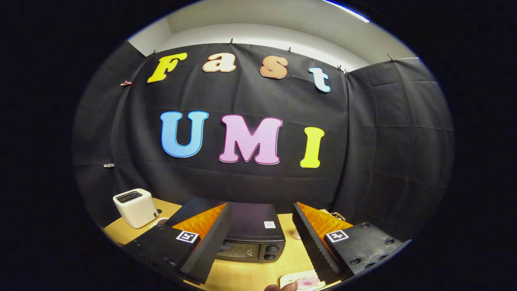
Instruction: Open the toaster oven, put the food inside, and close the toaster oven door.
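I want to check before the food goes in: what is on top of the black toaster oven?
A small white sticker lies on the toaster oven; the open gripper left finger covers the left part.

Bright overhead ceiling strip light (347, 10), even lighting, sharp focus, heavy fisheye bending at edges, soft shadows on table (250, 275).

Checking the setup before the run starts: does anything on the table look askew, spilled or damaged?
Nothing stands out. The black toaster oven sits square on the wooden table, door shut, beyond the open gripper. The white toaster stands upright, and the food on its small plate looks unspilled.
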Demonstrator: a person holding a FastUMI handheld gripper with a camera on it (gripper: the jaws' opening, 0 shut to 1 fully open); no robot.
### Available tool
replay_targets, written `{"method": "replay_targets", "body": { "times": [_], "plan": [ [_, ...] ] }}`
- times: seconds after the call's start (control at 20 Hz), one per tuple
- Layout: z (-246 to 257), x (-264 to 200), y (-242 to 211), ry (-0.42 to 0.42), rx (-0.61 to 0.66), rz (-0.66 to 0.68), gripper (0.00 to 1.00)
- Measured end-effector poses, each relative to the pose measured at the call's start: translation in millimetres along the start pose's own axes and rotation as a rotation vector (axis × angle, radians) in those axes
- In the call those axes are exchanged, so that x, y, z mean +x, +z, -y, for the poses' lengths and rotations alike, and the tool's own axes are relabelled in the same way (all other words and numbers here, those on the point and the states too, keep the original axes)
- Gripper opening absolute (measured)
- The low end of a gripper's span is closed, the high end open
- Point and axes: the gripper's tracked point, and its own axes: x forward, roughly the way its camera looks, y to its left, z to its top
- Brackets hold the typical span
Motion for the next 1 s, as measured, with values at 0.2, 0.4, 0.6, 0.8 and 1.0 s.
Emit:
{"method": "replay_targets", "body": {
  "times": [0.2,0.4,0.6,0.8,1.0],
  "plan": [
    [-32.1,11.9,-11.4,0.030,0.021,-0.008,0.98],
    [-64.8,27.5,-35.5,0.057,0.037,-0.044,0.98],
    [-92.5,47.2,-71.6,0.077,0.027,-0.088,0.98],
    [-111.0,64.4,-117.6,0.089,0.013,-0.177,0.98],
    [-118.1,74.9,-151.7,0.085,-0.014,-0.240,0.98]
  ]
}}
